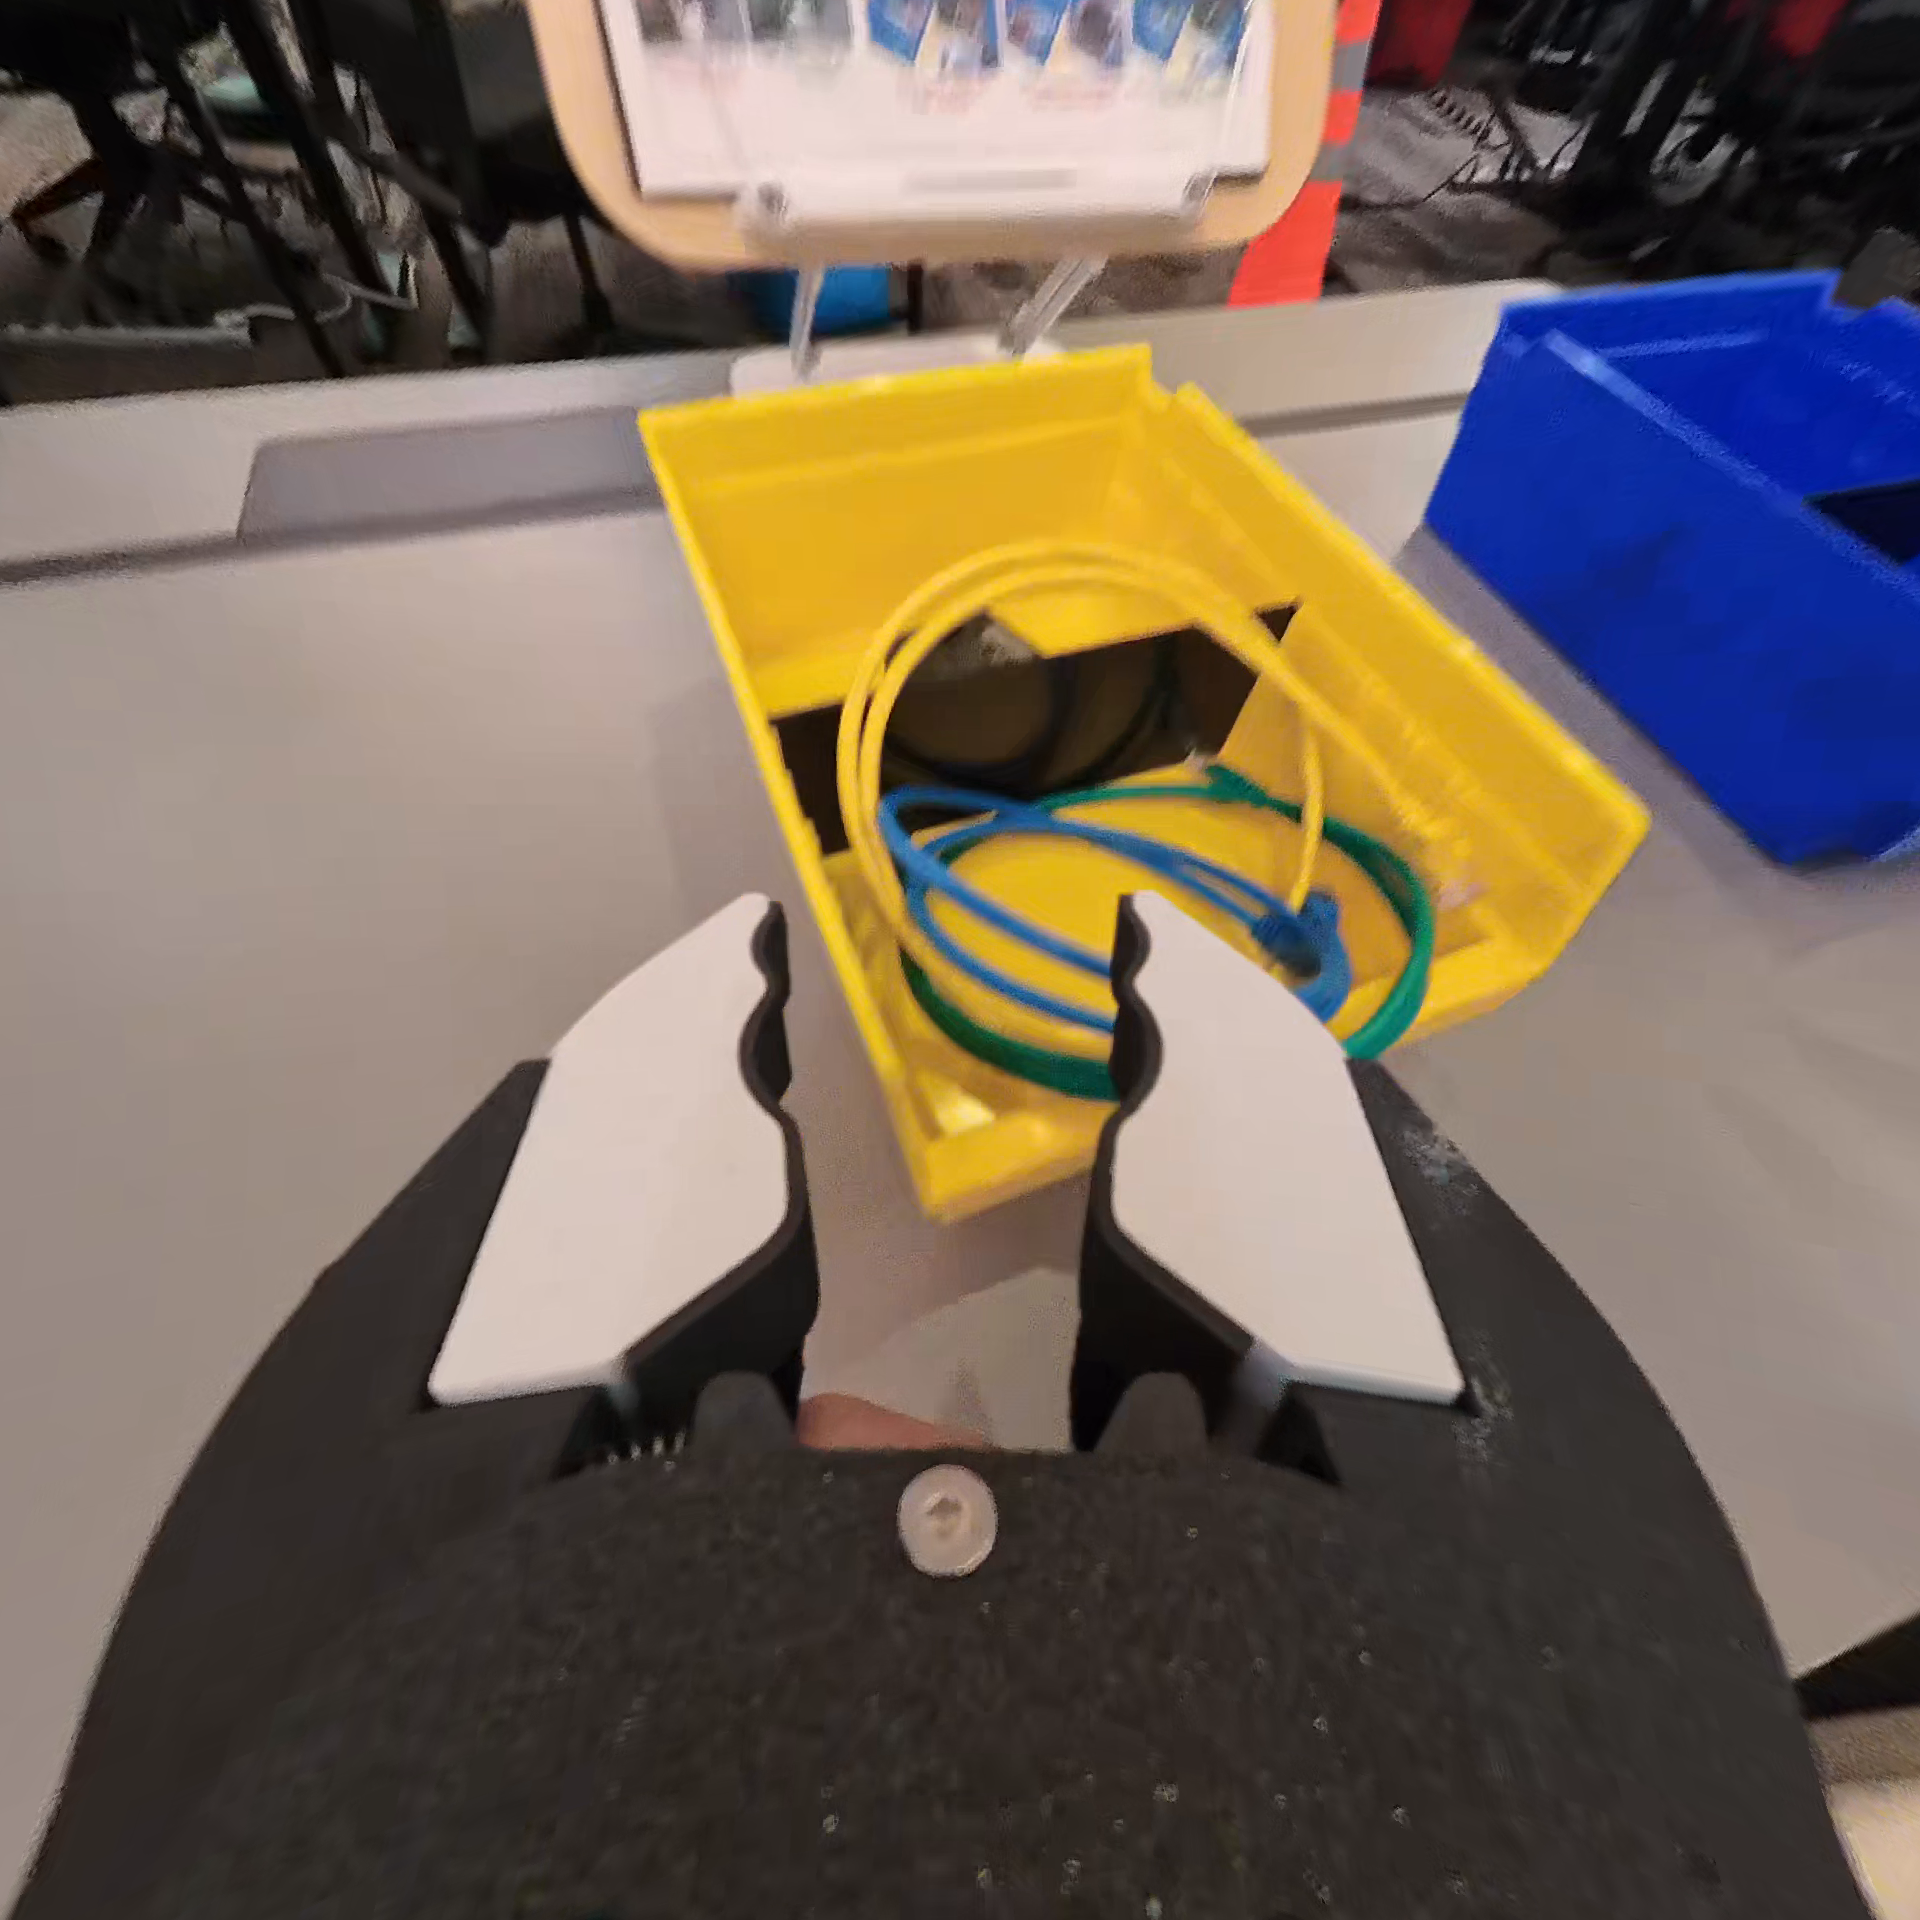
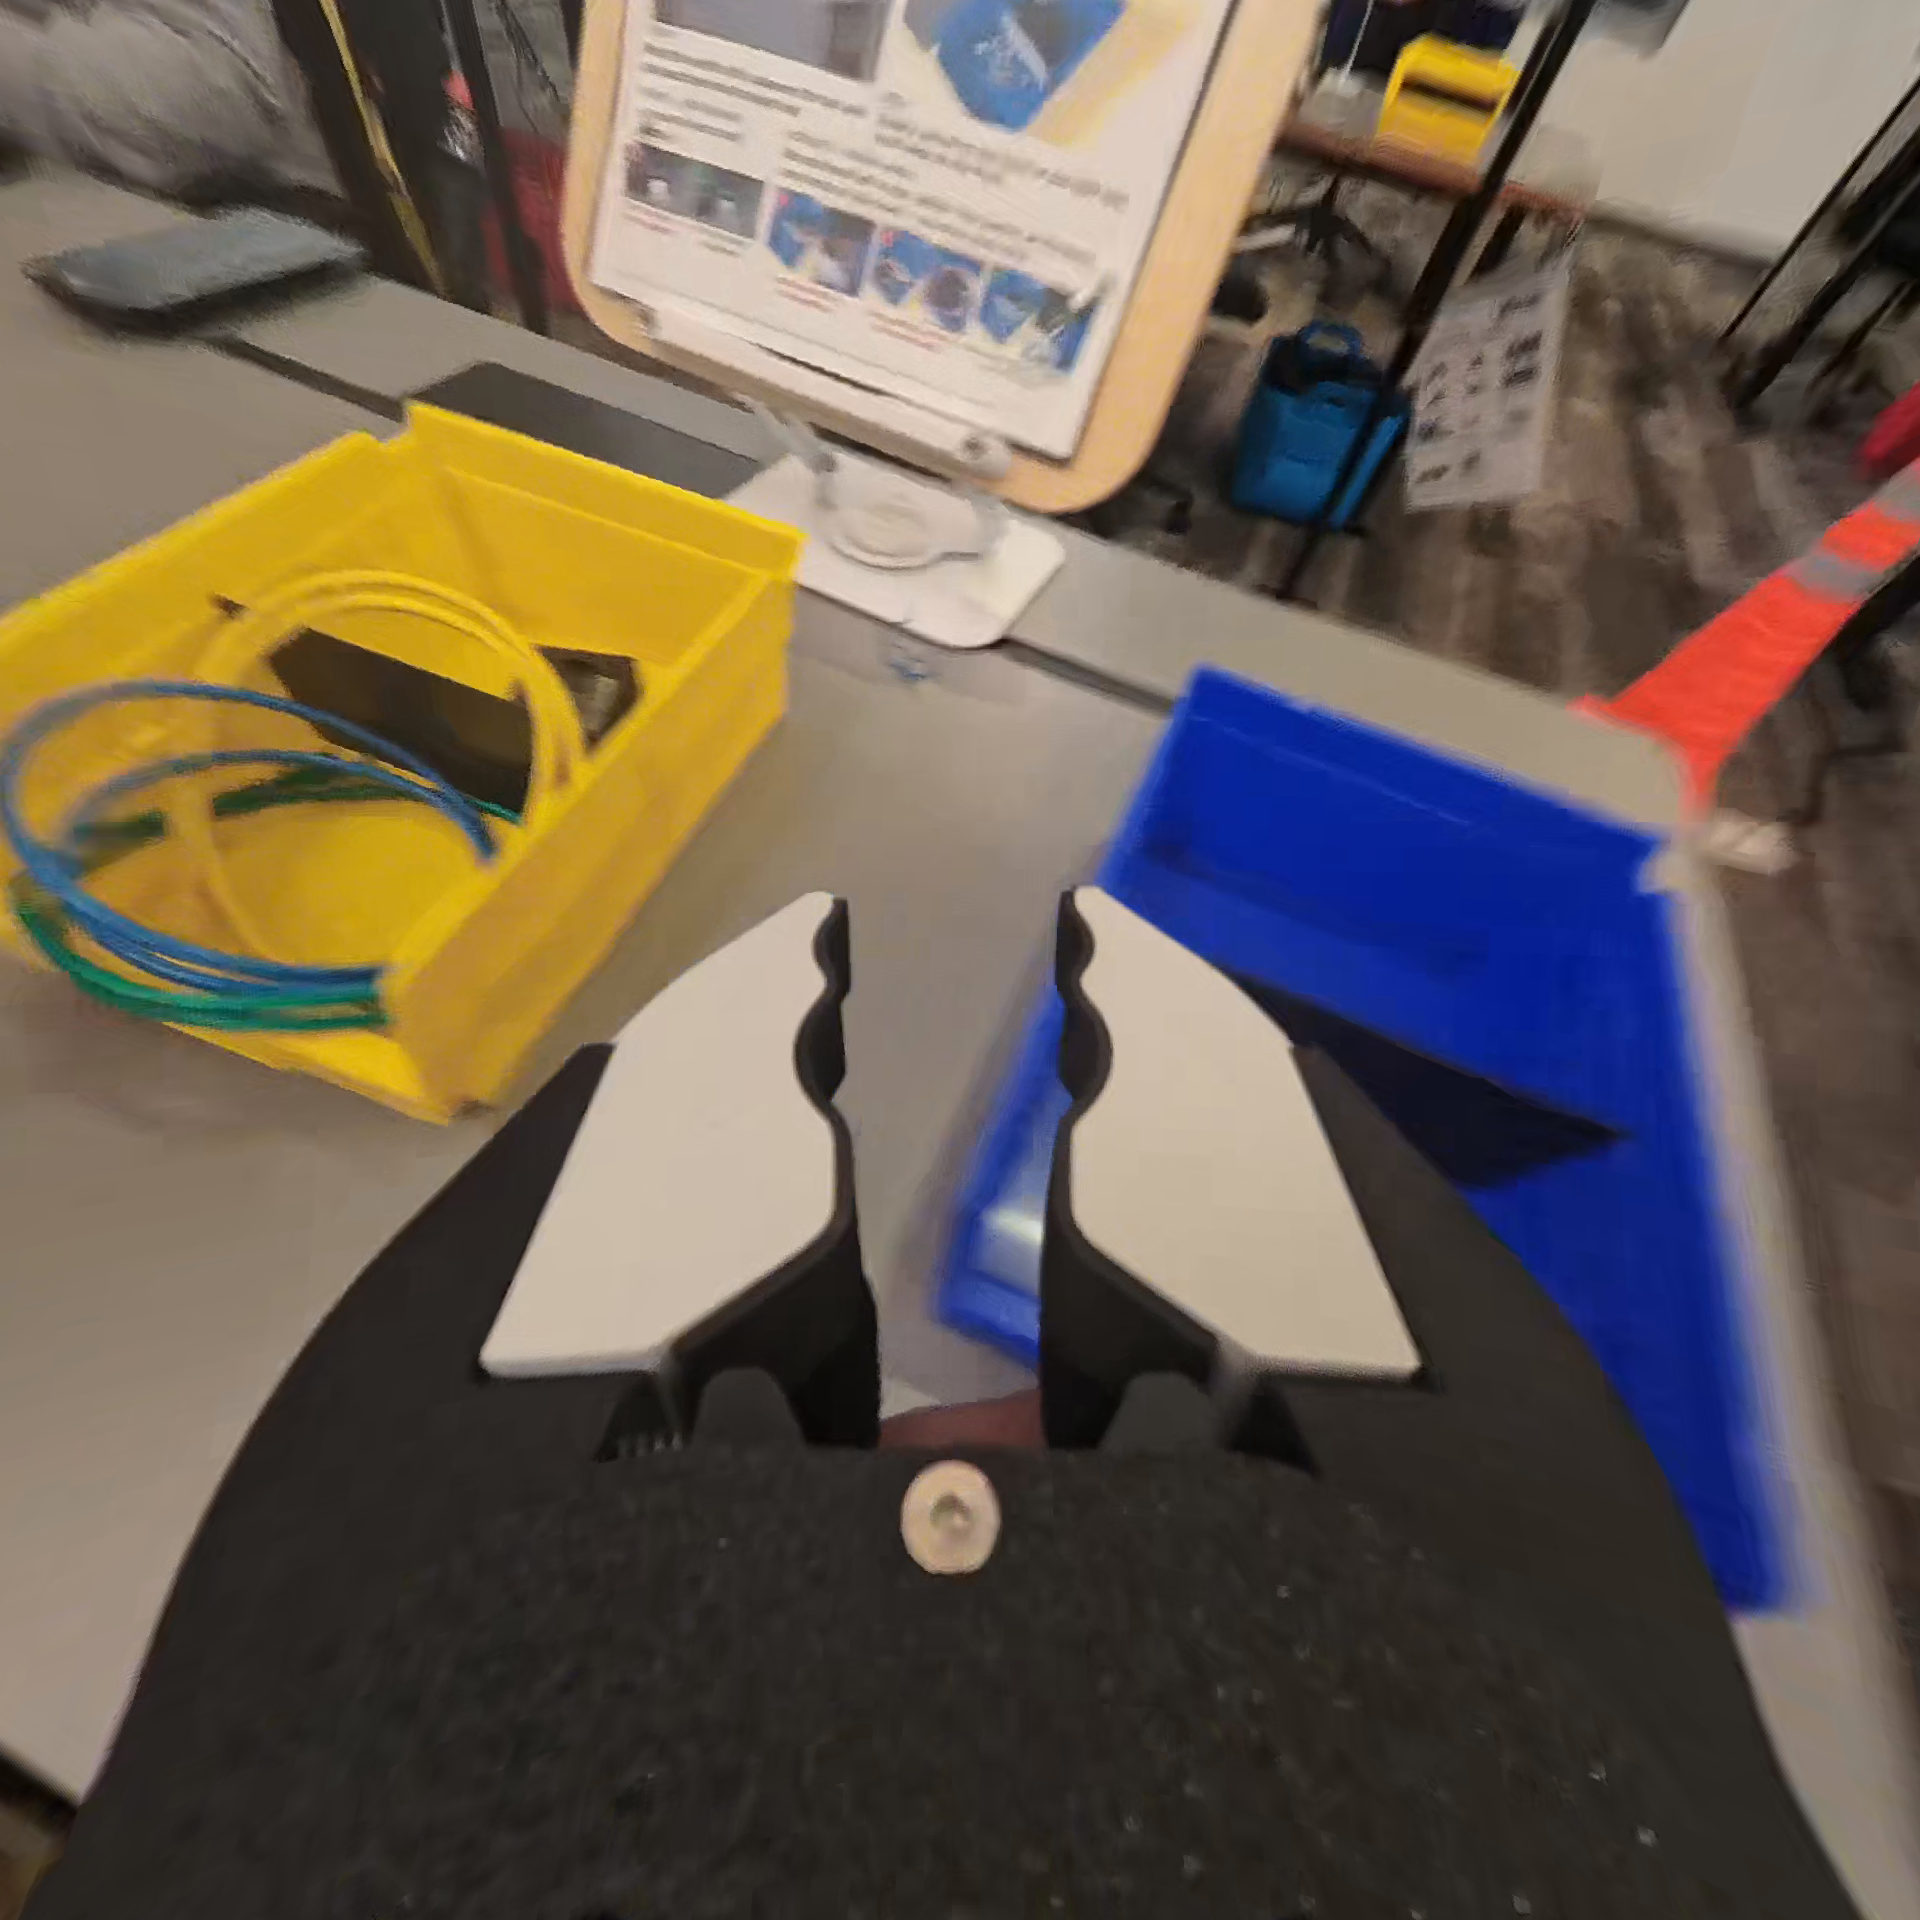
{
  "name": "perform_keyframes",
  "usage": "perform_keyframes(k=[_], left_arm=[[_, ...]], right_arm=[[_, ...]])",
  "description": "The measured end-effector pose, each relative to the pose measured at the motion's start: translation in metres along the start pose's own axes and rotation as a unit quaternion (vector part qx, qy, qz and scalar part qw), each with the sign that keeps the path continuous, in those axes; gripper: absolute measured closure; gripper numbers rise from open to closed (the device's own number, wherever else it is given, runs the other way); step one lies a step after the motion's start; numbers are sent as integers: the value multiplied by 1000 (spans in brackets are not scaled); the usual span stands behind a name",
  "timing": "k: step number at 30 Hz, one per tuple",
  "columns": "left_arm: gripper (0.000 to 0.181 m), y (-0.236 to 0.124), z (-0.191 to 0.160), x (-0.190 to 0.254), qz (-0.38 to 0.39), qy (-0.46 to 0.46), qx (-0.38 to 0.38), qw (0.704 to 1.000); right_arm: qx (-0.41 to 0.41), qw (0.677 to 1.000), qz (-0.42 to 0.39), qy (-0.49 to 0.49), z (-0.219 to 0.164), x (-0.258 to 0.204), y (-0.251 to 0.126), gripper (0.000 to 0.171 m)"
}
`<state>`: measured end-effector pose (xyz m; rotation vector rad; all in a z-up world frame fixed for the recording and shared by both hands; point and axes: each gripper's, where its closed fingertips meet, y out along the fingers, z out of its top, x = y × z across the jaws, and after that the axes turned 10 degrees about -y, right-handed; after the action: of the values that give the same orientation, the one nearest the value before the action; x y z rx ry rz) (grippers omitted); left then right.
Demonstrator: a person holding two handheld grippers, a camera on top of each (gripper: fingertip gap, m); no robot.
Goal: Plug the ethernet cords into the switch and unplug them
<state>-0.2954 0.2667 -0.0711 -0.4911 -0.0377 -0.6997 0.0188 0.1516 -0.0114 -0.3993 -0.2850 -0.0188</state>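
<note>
Evidently light and springy, the coiled cords (image 1: 1091, 904) lie in the yellow bin (image 1: 935, 499) against the dark switch (image 1: 1039, 707); I'd pinch the stiff blue plug (image 1: 1294, 940), both grippers' fingers (image 1: 665, 1122) apart, empty.

Left gripper (image 1: 945, 914) is spread wide, nothing between the fingers, hovering at the near left corner of the yellow bin (image 1: 1455, 727) on the grey surface (image 1: 364, 831). Bin holds coiled yellow cord (image 1: 883, 665), blue cord (image 1: 997, 945) and green cord (image 1: 1403, 997), plus a dark box (image 1: 1039, 707) at the back, partly hidden. Blue bin (image 1: 1621, 623) sits to the right, apart from the yellow one; a blurred instruction card on a stand (image 1: 935, 114) is behind.
</note>
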Motion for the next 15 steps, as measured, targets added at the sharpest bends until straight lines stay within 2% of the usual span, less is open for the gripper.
perform_keyframes(k=[3,5,7,10,12,13,14,15], left_arm=[[118,2,-29,-23,30,-5,13,999],[117,10,-42,-26,27,-16,8,999],[115,21,-52,-28,32,-11,-9,999],[126,36,-56,-32,54,12,-16,998],[132,45,-56,-31,61,12,-20,998],[141,49,-54,-28,59,12,-20,998],[153,52,-53,-28,69,16,-21,997],[154,54,-52,-29,81,18,-23,996]], right_arm=[[18,990,79,116,-10,-78,28,133],[26,989,55,134,-18,-107,49,136],[0,993,55,103,-29,-137,68,131],[-16,998,24,62,-43,-156,84,127],[-58,996,11,73,-59,-163,93,128],[-69,994,-1,83,-64,-163,97,128],[-62,993,2,97,-63,-166,99,133],[-52,993,18,108,-60,-173,101,148]])
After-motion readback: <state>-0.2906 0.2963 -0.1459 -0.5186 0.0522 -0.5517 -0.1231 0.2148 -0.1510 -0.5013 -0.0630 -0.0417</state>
